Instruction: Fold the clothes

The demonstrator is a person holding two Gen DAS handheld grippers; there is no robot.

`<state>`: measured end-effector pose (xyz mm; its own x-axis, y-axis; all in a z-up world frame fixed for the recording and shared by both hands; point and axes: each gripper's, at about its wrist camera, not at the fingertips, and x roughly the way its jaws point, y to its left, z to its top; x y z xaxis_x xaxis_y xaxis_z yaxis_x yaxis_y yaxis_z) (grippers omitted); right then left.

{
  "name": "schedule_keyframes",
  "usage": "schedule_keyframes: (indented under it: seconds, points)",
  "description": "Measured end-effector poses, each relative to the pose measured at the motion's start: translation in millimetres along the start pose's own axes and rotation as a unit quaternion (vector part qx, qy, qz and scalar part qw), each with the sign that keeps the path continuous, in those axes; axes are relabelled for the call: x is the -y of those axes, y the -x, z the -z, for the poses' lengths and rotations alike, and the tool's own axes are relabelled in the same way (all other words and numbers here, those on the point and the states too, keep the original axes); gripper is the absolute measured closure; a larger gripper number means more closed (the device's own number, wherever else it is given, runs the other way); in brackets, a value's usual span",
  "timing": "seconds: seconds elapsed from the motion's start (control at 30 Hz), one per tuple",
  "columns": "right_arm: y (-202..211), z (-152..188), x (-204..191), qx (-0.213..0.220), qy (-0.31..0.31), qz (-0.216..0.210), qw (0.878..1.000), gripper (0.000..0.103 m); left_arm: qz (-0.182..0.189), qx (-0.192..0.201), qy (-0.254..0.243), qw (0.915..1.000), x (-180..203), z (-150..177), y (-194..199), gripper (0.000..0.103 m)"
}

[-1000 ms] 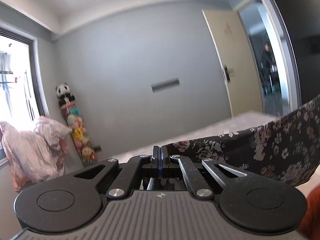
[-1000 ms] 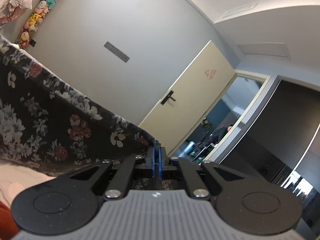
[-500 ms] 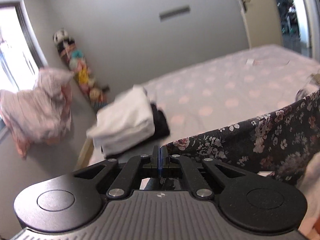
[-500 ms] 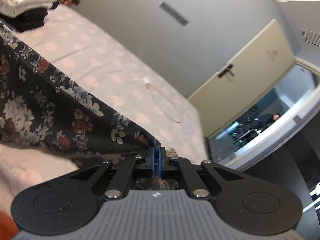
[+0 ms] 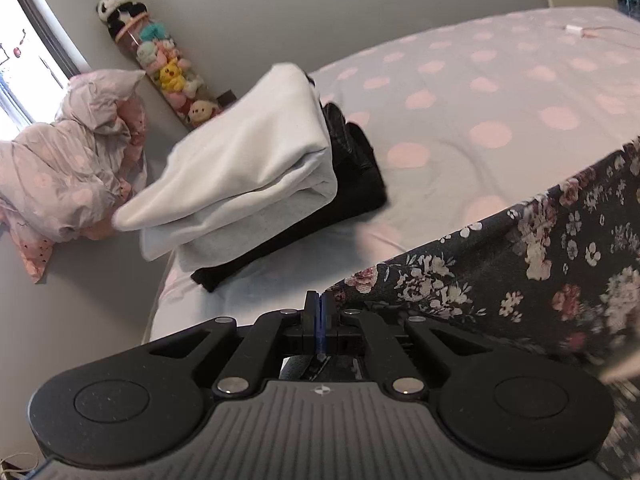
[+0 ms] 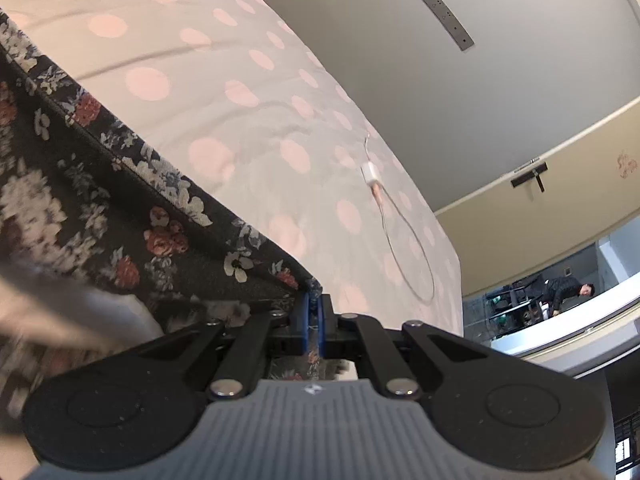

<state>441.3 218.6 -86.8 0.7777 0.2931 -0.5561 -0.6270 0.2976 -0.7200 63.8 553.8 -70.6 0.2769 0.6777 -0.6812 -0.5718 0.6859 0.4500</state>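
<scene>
- Pinching one corner of the floral garment (image 5: 520, 256), my left gripper (image 5: 319, 304) has its jaws pressed together.
- My right gripper (image 6: 314, 312) clamps the other corner.
- I see the garment's edge stretched between them above the dotted bed (image 5: 500, 92).

Both wrist views—angled down, perhaps—share bed (image 5: 500, 92).

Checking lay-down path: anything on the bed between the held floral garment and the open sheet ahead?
Nothing visible directly ahead. The floral garment hangs over bare polka-dot sheet; the folded stack sits left, the charger cable right.
</scene>
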Motion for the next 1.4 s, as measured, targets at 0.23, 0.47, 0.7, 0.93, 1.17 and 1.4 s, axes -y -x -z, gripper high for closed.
schedule_keyframes:
  seconds: [0.23, 0.47, 0.7, 0.93, 1.17, 1.4]
  points:
    - [-100, -50, -39, -0.016, -0.004, 0.003, 1.0, 0.098, -0.051, -0.025, 0.006, 0.9984, 5, -5, -80, 0.103]
    - [-129, -59, -44, -0.033, -0.036, -0.009, 0.999, 0.081, -0.027, -0.042, 0.017, 0.9986, 8, 0, -99, 0.103]
    - [-103, -45, -10, -0.035, -0.112, 0.005, 0.993, 0.069, 0.043, -0.039, 0.033, 0.9978, 34, 24, -52, 0.102]
    - [-49, 24, 30, -0.063, -0.232, -0.042, 0.97, 0.067, 0.09, -0.05, 0.048, 0.9935, 69, 62, 0, 0.101]
    - [-27, 117, 39, -0.097, -0.356, -0.071, 0.927, 0.066, 0.096, -0.06, 0.059, 0.9918, 94, 100, 38, 0.094]
    - [-46, 192, 31, -0.101, -0.529, -0.106, 0.836, 0.066, 0.091, -0.068, 0.101, 0.9884, 122, 118, 47, 0.093]
